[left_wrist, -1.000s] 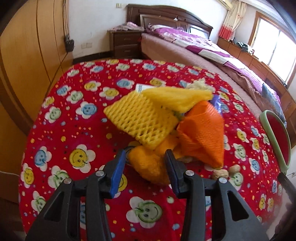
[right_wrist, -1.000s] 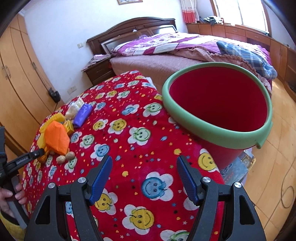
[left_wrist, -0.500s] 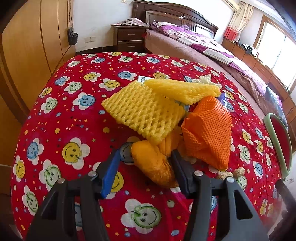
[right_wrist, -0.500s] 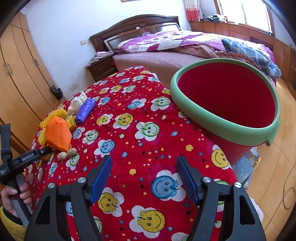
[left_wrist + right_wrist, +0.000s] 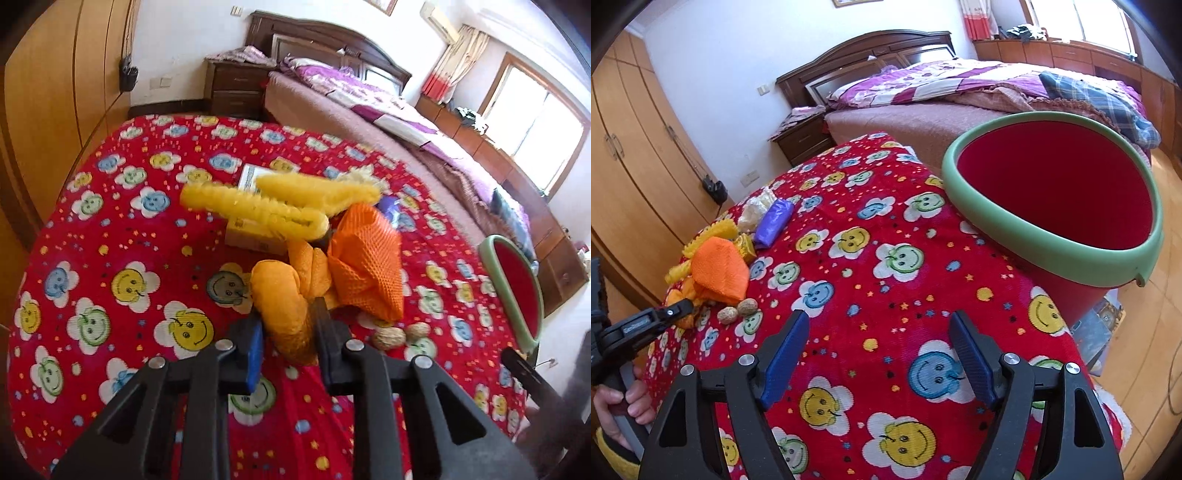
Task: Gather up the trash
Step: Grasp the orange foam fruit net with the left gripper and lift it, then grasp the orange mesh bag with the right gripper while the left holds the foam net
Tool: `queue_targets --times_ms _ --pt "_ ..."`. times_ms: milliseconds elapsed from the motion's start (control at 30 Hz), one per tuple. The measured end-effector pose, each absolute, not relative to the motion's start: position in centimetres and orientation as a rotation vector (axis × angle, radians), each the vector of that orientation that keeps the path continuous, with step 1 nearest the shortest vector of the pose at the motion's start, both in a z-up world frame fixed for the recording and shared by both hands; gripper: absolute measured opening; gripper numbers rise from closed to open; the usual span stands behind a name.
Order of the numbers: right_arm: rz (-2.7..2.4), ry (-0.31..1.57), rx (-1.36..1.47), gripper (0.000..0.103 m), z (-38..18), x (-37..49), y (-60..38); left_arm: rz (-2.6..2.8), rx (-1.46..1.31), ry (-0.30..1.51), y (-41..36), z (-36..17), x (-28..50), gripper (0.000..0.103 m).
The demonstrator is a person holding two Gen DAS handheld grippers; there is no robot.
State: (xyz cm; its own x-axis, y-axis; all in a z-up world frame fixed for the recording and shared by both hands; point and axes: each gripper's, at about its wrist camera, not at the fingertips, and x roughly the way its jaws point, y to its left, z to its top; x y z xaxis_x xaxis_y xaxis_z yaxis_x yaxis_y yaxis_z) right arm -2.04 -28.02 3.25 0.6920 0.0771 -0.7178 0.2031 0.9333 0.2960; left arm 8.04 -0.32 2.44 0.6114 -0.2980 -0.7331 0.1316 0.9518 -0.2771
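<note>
A pile of trash lies on the red smiley tablecloth [image 5: 110, 229]: yellow foam nets [image 5: 258, 210], an orange foam net [image 5: 365, 266], a small box [image 5: 255, 240], two walnuts [image 5: 399, 334] and a yellow-orange mesh wad [image 5: 284, 306]. My left gripper [image 5: 286, 332] is shut on the mesh wad at the pile's near edge. My right gripper [image 5: 879, 354] is open and empty above the cloth. The red bin with green rim [image 5: 1056, 192] stands at the table's right side. The pile also shows in the right wrist view [image 5: 716, 269], with the left gripper's finger [image 5: 653, 317] at it.
A purple wrapper [image 5: 774, 223] and a white crumpled bag [image 5: 755, 210] lie behind the pile. A bed [image 5: 960, 92], a nightstand [image 5: 232, 88] and wooden wardrobes [image 5: 635, 147] surround the table. The bin also shows in the left wrist view [image 5: 517, 288].
My left gripper has closed its jaws on the yellow-orange mesh wad. The yellow foam nets have shifted and tipped up, uncovering a small box. The right gripper stayed open and drifted slightly.
</note>
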Motion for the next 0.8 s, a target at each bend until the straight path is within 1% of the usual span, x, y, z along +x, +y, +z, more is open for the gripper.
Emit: queue_targets --times_ms 267,400,500,800 --pt "0.019 0.79 0.391 0.083 3.7 -0.8 -25.9 -0.26 -0.225 0.794 1.6 5.9 5.3 0.024" --pt "0.027 0.825 0.307 0.083 4.1 0.4 -23.8 -0.195 -0.204 0.764 3.0 6.6 5.2 0.024" --pt "0.07 0.831 0.283 0.083 4.4 1.3 -22.2 -0.127 -0.191 0.752 4.4 6.2 5.3 0.024" --pt "0.175 0.864 0.23 0.083 4.5 4.6 -17.6 -0.026 -0.229 0.801 7.5 3.3 6.2 0.024"
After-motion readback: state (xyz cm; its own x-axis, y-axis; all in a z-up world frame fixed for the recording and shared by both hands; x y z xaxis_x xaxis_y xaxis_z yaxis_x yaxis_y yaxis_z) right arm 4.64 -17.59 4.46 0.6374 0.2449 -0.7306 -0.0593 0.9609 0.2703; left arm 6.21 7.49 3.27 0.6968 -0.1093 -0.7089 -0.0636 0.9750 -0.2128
